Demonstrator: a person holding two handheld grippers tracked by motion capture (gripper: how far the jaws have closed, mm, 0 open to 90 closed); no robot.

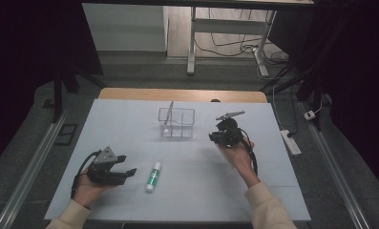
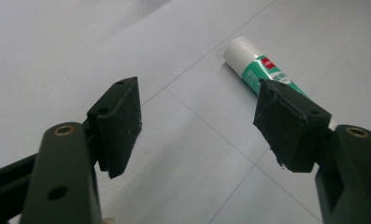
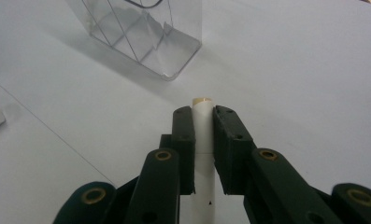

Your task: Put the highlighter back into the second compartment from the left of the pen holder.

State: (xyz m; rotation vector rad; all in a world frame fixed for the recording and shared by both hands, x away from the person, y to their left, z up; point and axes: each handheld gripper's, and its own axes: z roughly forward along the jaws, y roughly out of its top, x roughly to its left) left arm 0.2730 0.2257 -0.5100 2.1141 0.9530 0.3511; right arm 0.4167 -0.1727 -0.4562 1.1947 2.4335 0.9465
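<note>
Jaws of my right gripper (image 3: 203,122) are clamping a white stick (image 3: 202,126), its cream tip poking out beyond them. I am holding it above the table (image 1: 130,124), with the clear plastic box (image 1: 176,122) lying at nine o'clock from that hand in the high view. My left gripper (image 2: 199,121) is resting with its jaws standing wide and gripping nothing. A green-and-white glue stick (image 1: 153,176) is lying flat just at three o'clock of it, untouched.
</note>
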